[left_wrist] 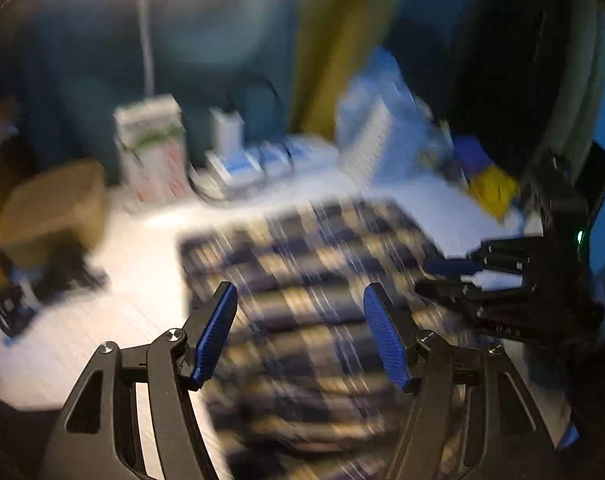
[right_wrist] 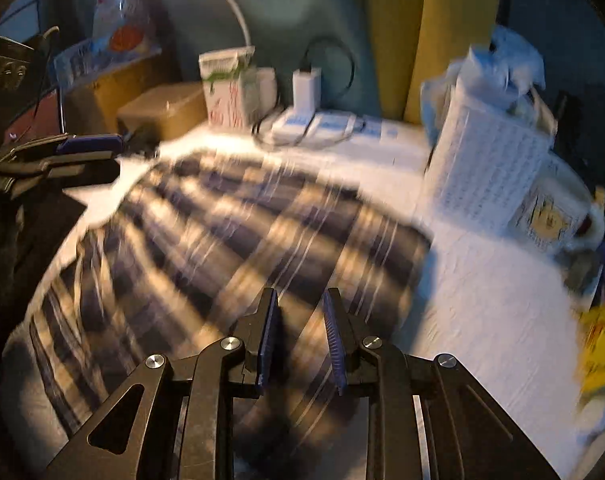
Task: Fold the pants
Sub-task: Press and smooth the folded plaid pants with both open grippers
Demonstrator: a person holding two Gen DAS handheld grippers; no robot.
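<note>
Both views blurred. My left tool [left_wrist: 300, 296] above plaid pants [left_wrist: 302, 280], jaws spread wide, nothing between pads. My right tool [right_wrist: 300, 300] over same pants [right_wrist: 222, 240], jaws narrowed with small gap, nothing gripped. Pants lie flat on white bench [right_wrist: 482, 300], boxes along far edge.

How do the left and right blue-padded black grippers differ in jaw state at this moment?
The left gripper has its blue pads spread wide; the right gripper holds its pads close together with a narrow gap. The left frames a broad patch of the plaid checked pants; the right frames a thin strip. Shared: neither pinches cloth, and both point down over the pants.
</note>
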